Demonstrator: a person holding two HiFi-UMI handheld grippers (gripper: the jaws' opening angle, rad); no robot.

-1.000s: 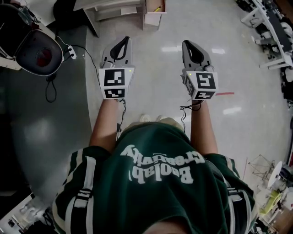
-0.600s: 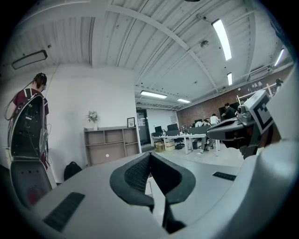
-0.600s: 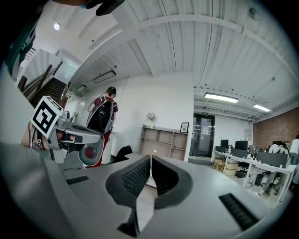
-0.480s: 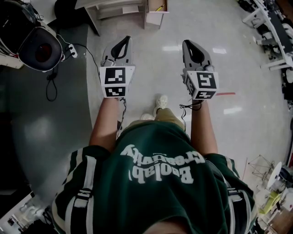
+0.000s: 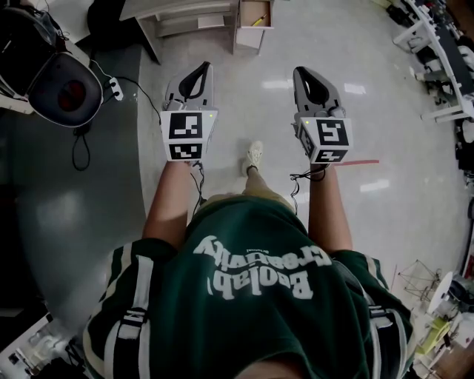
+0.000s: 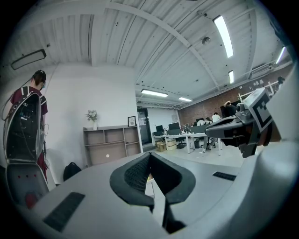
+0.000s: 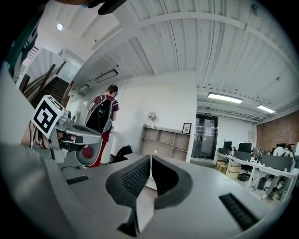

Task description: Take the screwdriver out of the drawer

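At the top of the head view an open wooden drawer [image 5: 254, 16] juts from a pale shelf unit [image 5: 178, 13]; a small yellow-handled tool [image 5: 258, 20], probably the screwdriver, lies inside it. My left gripper [image 5: 201, 68] and right gripper [image 5: 302, 72] are held side by side over the floor, well short of the drawer, both pointing at it. Each is shut with nothing between its pads. The left gripper view shows its closed jaws [image 6: 149, 156] aimed at the shelf unit [image 6: 112, 144]; the right gripper view shows the same [image 7: 150, 158].
A black and red pod-like machine [image 5: 63, 83] stands at the left, with a cable and power strip [image 5: 115, 85] on the floor. Desks [image 5: 444, 52] line the right side. A red tape line [image 5: 363, 161] marks the floor. Another person [image 7: 108, 100] stands by the machine.
The wearer has stepped forward: the drawer and shelf sit lower and nearer in the head view, and a shoe now shows ahead. Both grippers stayed shut and side by side.
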